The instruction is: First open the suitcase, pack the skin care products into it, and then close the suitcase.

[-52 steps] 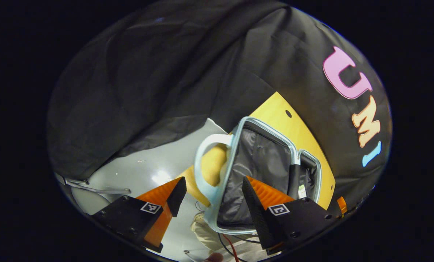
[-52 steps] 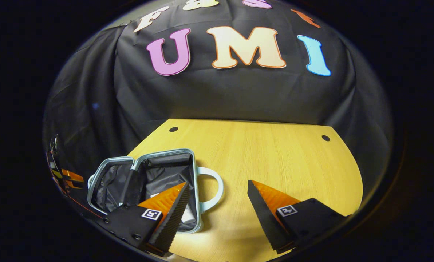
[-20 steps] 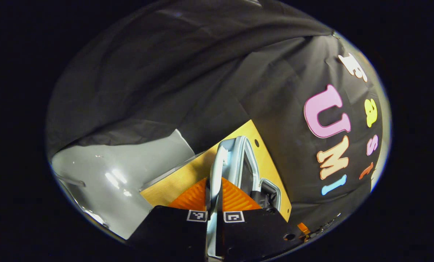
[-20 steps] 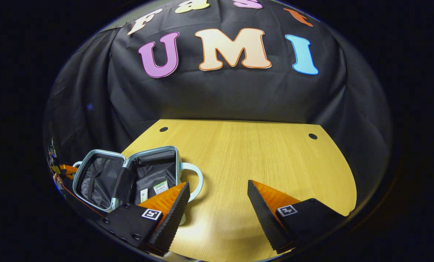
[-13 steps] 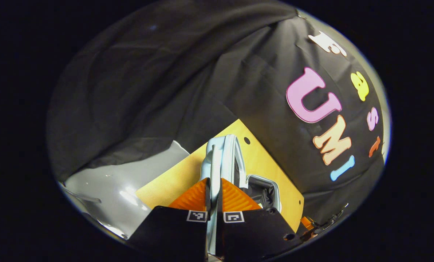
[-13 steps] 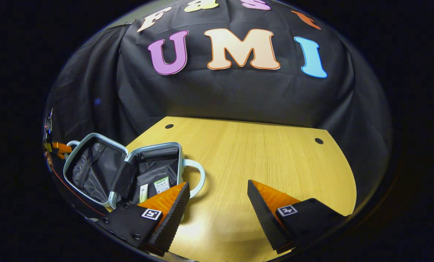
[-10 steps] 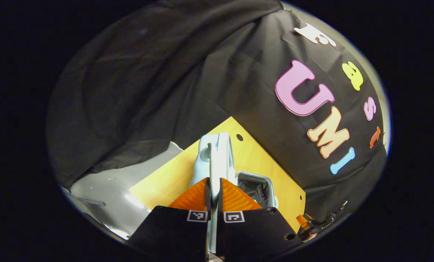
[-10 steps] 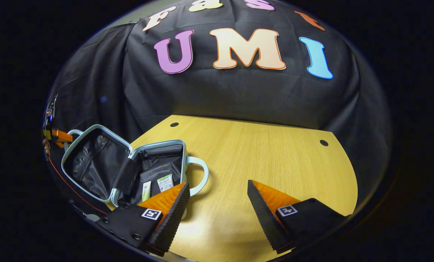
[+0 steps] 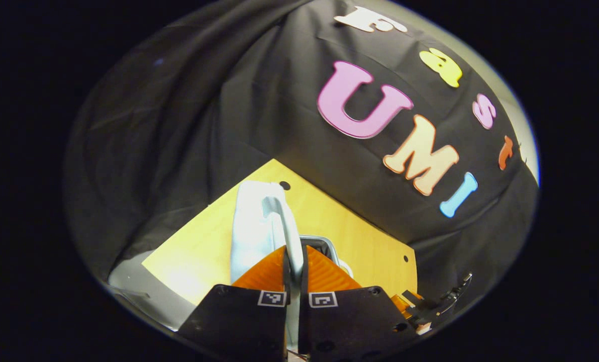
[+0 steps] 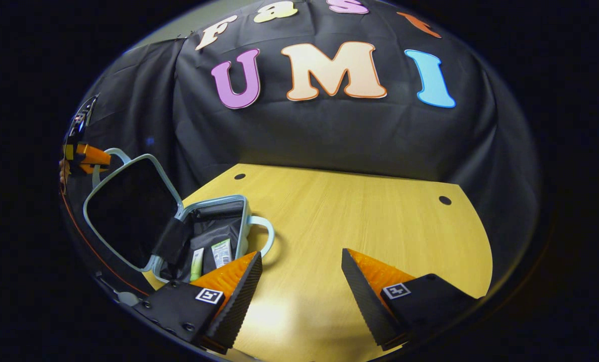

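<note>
Your left claw (image 9: 294,269) clamps the lid handle (image 9: 285,229), suitcase (image 10: 199,236) half open; right claw (image 10: 302,281) spread wide above the worktop (image 10: 360,221).

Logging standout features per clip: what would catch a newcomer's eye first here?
The pale blue hard-shell suitcase at the wooden table's left edge, its lid raised. The left gripper is clamped on the lid's handle. Skin care tubes lie inside; the right gripper hovers open.
</note>
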A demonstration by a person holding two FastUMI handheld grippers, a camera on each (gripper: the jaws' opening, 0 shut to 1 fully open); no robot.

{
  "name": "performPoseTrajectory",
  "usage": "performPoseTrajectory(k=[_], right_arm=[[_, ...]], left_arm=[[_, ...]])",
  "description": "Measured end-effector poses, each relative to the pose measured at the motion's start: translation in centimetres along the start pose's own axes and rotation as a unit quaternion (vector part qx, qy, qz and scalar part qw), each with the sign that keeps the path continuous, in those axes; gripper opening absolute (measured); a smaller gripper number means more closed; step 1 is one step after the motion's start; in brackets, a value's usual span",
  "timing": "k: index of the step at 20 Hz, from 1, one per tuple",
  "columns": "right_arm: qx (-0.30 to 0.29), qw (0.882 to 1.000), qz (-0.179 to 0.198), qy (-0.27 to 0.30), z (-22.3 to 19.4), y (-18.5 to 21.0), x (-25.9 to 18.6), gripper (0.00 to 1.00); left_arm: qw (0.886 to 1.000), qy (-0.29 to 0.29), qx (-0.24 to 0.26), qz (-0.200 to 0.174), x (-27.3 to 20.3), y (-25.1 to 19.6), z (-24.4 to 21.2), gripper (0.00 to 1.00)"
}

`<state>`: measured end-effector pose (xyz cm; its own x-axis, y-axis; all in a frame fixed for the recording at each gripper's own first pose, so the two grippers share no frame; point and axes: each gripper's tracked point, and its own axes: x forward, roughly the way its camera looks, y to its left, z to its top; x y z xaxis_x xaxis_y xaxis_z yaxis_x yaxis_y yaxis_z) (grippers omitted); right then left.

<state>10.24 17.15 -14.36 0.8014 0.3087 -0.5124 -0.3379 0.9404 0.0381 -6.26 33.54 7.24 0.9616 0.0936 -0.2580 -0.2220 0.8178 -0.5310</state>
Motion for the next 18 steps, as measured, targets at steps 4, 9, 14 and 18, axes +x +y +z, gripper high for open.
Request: performPoseTrajectory(k=[4,9,14,18], right_arm=[[0.012,1.0,-0.022,-0.01,-0.1,-2.9,-1.6,0.99],[0.034,0.997,-0.059,-0.023,-0.4,-6.1,-4.1,0.99],[0.05,0.993,-0.097,-0.032,-0.9,-9.0,-6.5,0.99],[0.056,0.99,-0.123,-0.038,-0.9,-11.4,-8.1,0.99]], left_arm=[[0.999,0.024,0.025,-0.042,3.4,-5.7,-1.5,0.02],[0.993,0.076,0.056,-0.065,8.3,-11.3,-5.4,0.02],[0.978,0.164,0.115,-0.054,13.8,-15.2,-12.1,0.02],[0.962,0.223,0.159,-0.02,17.5,-16.0,-17.3,0.02]])
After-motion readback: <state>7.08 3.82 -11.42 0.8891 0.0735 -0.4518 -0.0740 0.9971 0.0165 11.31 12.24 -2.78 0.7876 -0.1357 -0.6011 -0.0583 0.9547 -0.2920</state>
